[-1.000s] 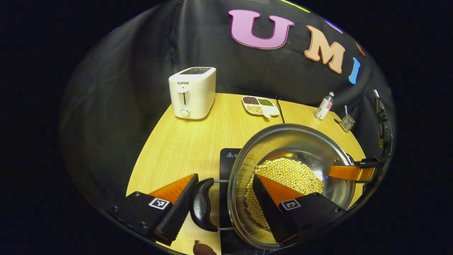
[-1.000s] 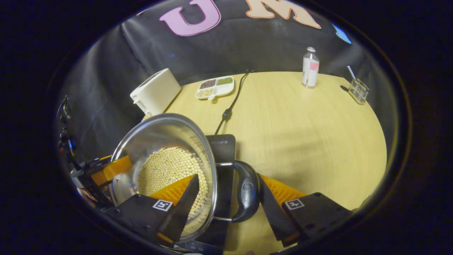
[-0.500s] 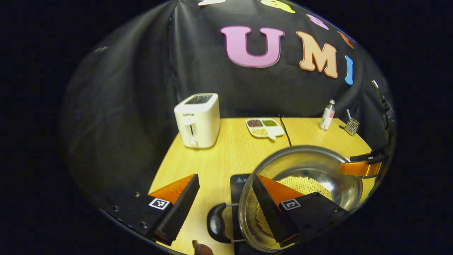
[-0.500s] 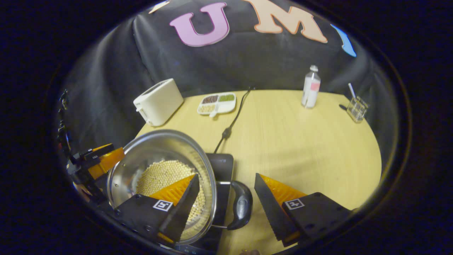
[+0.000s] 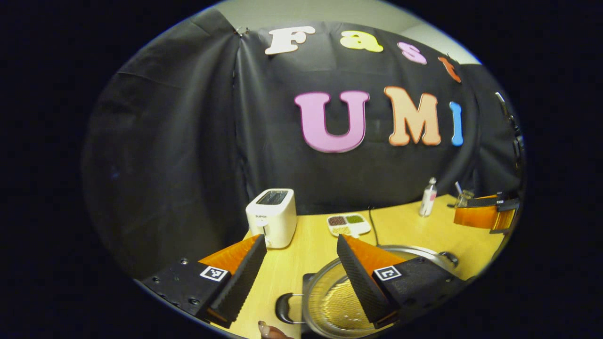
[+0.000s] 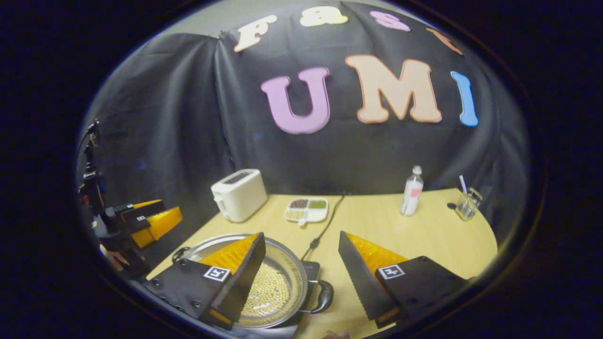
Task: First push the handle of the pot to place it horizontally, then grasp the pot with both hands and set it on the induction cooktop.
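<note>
1. Two grippers, both with fingers spread wide and holding nothing: the left gripper (image 5: 301, 278) stands above the pot (image 5: 330, 301), its fingers apart from the near handle (image 5: 283, 308); the right gripper (image 6: 301, 275) likewise stands clear above the pot's other handle (image 6: 325, 295).
2. One pot, steel, with pale beans inside, sitting on the black induction cooktop (image 6: 312, 270); both handles lie flat.
3. Judged from this, the placing step looks done, so what remains is drawing both grippers away without knocking the handles.
4. Counted beyond the pot on the table (image 6: 400, 235): one white toaster (image 6: 239, 194), one divided dish (image 6: 306, 209), one bottle (image 6: 411, 190), one glass holder (image 6: 465, 206), one power cord (image 6: 325, 228).
</note>
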The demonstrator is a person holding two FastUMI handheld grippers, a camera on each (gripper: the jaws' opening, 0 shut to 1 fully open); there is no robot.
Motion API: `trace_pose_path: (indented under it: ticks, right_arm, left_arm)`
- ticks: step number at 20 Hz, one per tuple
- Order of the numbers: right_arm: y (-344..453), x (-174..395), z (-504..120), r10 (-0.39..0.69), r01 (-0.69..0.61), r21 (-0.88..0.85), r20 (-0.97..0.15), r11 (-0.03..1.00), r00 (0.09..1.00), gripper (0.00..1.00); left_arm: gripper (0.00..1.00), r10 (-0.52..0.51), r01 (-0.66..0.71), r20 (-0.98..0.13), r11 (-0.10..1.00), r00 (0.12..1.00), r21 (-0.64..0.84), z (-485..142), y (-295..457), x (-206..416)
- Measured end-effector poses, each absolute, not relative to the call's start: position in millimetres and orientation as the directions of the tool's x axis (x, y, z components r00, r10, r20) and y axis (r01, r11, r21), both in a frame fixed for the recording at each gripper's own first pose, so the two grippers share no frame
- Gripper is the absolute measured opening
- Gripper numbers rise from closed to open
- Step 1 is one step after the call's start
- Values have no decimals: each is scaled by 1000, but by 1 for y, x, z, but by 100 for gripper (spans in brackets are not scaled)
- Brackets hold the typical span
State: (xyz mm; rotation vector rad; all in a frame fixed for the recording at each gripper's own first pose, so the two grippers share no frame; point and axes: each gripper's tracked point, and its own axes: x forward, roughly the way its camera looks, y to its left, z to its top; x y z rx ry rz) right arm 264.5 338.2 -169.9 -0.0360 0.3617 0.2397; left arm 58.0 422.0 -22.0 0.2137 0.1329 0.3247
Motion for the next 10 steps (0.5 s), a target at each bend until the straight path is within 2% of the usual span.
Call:
trace_pose_path:
  ticks: [3,7,8,9,10]
  right_arm:
    - [321,240,-112,252,-265,-32,-217,964,943,94]
    - [275,205,-68,252,-254,0,-133,967,959,94]
    - [260,196,-54,259,-260,-2,-102,966,961,94]
    - [246,186,-45,267,-268,-4,-80,963,961,94]
    - [230,175,-39,279,-280,-4,-67,960,958,94]
  left_arm:
    - [94,262,-257,-4,950,965,180,11,355,53]
    - [97,215,-222,81,971,973,92,42,272,42]
    - [94,201,-208,84,975,976,74,42,249,40]
    - [96,195,-200,73,978,978,66,38,229,35]
    - [94,195,-199,64,978,979,66,34,209,31]
